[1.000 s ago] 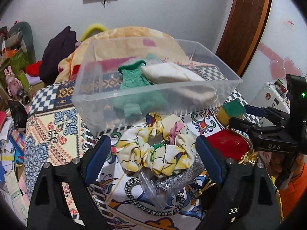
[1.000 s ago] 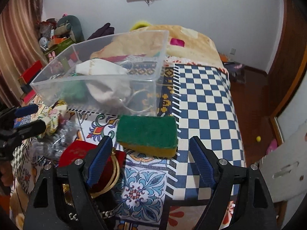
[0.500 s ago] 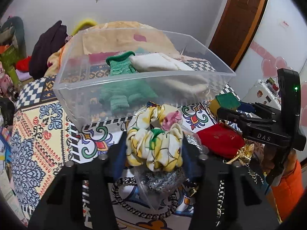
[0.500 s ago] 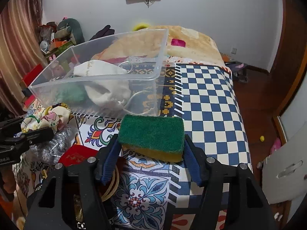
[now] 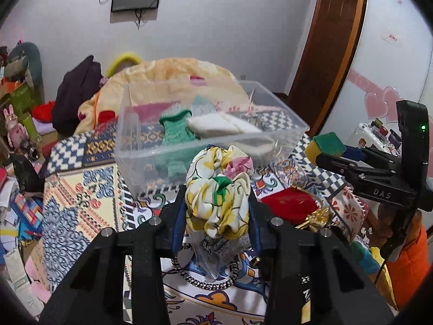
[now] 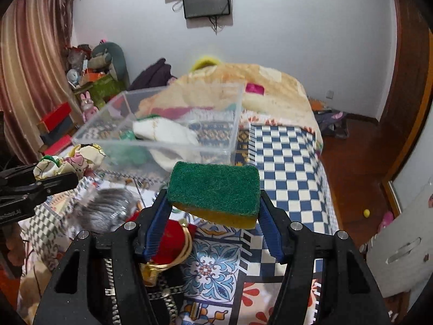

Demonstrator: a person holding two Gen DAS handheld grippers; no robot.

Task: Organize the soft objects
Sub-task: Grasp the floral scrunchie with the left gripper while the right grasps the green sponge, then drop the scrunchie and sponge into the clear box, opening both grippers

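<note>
My left gripper [image 5: 216, 214] is shut on a yellow floral scrunchie [image 5: 219, 189] and holds it up off the bed, in front of the clear plastic bin [image 5: 140, 151]. My right gripper [image 6: 213, 211] is shut on a green-and-yellow sponge [image 6: 213, 189], lifted above the bed before the same bin [image 6: 232, 124]. The bin holds a green knitted piece [image 5: 176, 130] and a white cloth [image 5: 216, 126]. In the left wrist view the right gripper [image 5: 324, 153] with the sponge [image 5: 326, 143] shows at right.
On the patterned bedspread [image 5: 81, 189] lie a silver scourer in a plastic bag [image 6: 105, 211], a red pouch [image 5: 289, 205] with gold bangles [image 6: 181, 246], and a black-and-white chain [image 5: 200, 281]. Piled blankets [image 5: 176, 73] lie behind the bin. Clutter lines the left side.
Both grippers closed, the left on the scrunchie and the right on the sponge, and both lifted their objects up off the bed towards the bin.
</note>
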